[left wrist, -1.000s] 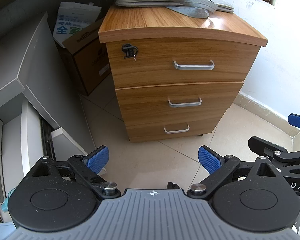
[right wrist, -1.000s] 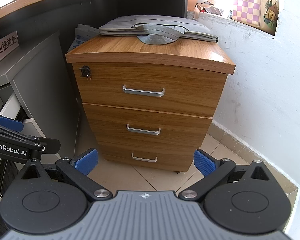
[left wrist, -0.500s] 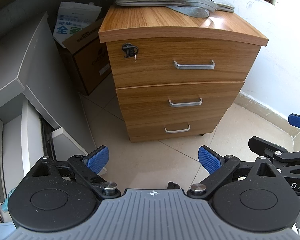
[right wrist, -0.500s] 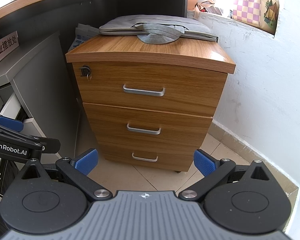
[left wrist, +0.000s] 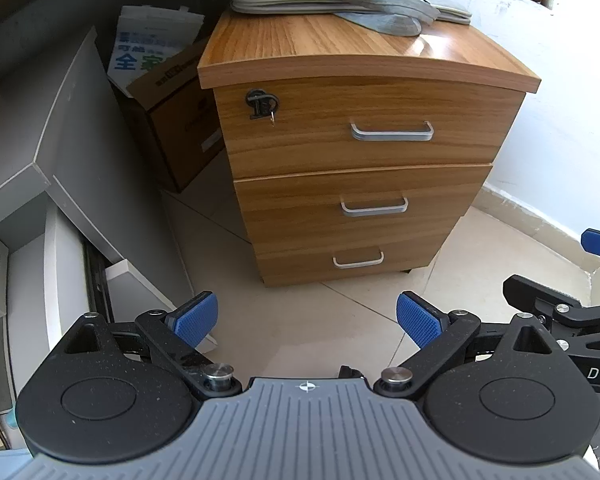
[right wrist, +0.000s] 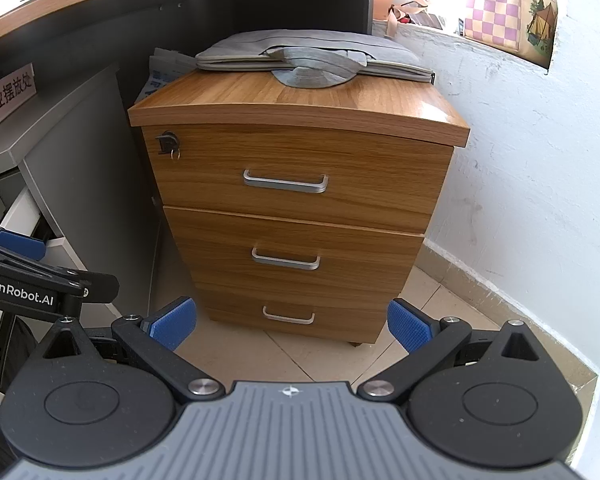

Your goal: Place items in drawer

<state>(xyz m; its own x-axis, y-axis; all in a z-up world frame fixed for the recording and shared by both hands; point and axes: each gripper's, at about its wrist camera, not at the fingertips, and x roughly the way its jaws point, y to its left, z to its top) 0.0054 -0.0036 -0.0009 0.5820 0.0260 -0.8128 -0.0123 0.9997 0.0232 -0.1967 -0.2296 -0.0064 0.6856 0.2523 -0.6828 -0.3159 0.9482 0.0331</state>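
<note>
- While both grippers hang above the tiled floor (left wrist: 300, 320), the left gripper (left wrist: 306, 318) has its blue fingers (left wrist: 198, 318) spread wide and released, with nothing between them.
- Likewise the right gripper (right wrist: 292, 322) has its fingers (right wrist: 408, 324) parted and empty.
- Ahead of both pairs of fingers stands a wooden drawer cabinet (right wrist: 300, 184) with three drawers, all closed.
- Its top drawer (left wrist: 372, 128) has a metal handle (left wrist: 392, 132) and a lock with a key (left wrist: 262, 104) at its upper left corner; the middle drawer (left wrist: 364, 204) and the bottom drawer (left wrist: 352, 260) sit below it, straight beyond the gap between the left fingers.
- On the cabinet's top lies a flat grey fabric bag (right wrist: 312, 58), far beyond the fingertips and towards the back edge.
- Left of the left fingers are a grey panel (left wrist: 60, 140) and, further ahead, a cardboard box (left wrist: 176, 120) beside the cabinet.
- Right of the right fingers is a white wall (right wrist: 540, 160), with a checked bag (right wrist: 500, 12) on its ledge.
- At the right edge of the left wrist view, part of the right gripper shows beside the left fingers.
</note>
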